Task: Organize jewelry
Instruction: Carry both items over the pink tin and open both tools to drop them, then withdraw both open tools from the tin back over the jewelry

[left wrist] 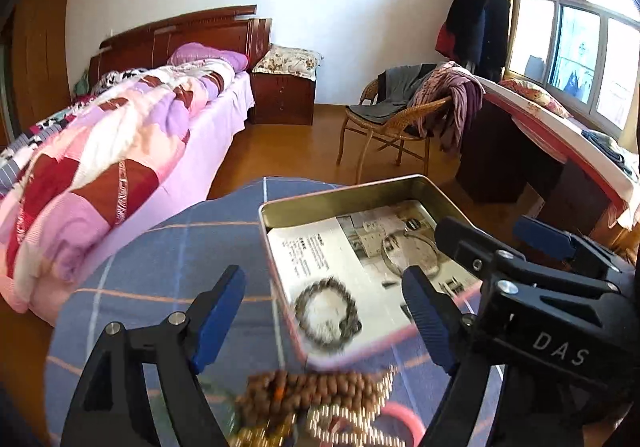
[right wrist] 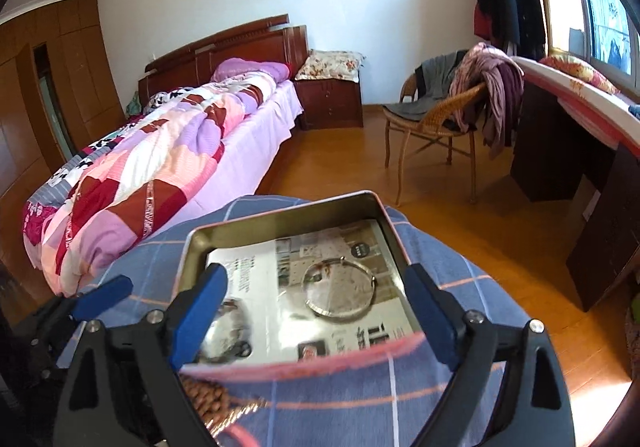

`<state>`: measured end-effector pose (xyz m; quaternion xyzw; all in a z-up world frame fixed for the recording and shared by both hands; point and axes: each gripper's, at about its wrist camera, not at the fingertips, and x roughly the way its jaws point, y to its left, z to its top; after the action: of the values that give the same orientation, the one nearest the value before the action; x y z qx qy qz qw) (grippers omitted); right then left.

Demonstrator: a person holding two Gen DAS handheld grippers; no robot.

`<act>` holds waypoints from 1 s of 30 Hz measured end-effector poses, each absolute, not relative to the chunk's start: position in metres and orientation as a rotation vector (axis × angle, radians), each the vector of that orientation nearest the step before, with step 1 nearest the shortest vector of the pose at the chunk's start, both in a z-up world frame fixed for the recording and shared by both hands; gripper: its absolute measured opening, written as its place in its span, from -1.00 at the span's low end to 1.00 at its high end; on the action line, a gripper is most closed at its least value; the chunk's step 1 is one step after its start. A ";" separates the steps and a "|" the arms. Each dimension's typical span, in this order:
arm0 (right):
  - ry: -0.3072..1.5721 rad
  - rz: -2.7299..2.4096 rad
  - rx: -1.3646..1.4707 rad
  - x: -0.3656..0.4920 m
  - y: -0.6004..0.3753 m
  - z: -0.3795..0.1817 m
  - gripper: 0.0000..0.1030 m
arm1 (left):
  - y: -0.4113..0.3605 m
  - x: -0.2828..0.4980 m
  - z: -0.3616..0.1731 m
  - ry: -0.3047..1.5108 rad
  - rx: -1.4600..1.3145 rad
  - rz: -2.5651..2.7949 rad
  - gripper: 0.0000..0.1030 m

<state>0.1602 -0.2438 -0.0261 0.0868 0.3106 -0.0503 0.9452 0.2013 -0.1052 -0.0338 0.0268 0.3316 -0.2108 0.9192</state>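
Observation:
An open metal tin (left wrist: 340, 195) (right wrist: 280, 213) lined with printed paper sits on a blue checked cloth (left wrist: 168, 255) (right wrist: 360, 399). Inside lie a dark bead bracelet (left wrist: 327, 314) (right wrist: 224, 335) and a thin silver bangle (left wrist: 408, 253) (right wrist: 340, 289). A pile of brown beads (left wrist: 308, 391) (right wrist: 200, 395), gold chain (left wrist: 348, 423) and a pink ring (left wrist: 400, 419) lies on the cloth in front of the tin. My left gripper (left wrist: 324, 327) is open and empty above the tin's near left corner. My right gripper (right wrist: 316, 321) is open and empty over the tin; it also shows in the left wrist view (left wrist: 500, 243).
A bed with a patchwork quilt (left wrist: 120, 151) (right wrist: 160, 151) stands left. A wicker chair with clothes (left wrist: 400, 115) (right wrist: 448, 103) and a dark desk (left wrist: 540, 151) (right wrist: 580, 151) under the window stand right. The floor is wood.

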 end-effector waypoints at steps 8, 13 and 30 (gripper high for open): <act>0.620 -0.094 0.143 0.116 -0.221 -0.015 0.79 | -0.072 0.143 -0.020 0.661 0.066 -0.435 0.57; 0.641 -0.076 0.151 0.093 -0.209 -0.023 0.79 | -0.048 0.112 -0.029 0.713 0.022 -0.418 0.57; 0.711 -0.076 0.132 0.037 -0.174 -0.051 0.79 | -0.003 0.065 -0.066 0.798 -0.037 -0.280 0.57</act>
<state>0.0367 -0.1738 -0.0510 0.0643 0.3477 -0.0374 0.9346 0.0649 -0.0033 -0.0659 -0.0181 0.3870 -0.1361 0.9118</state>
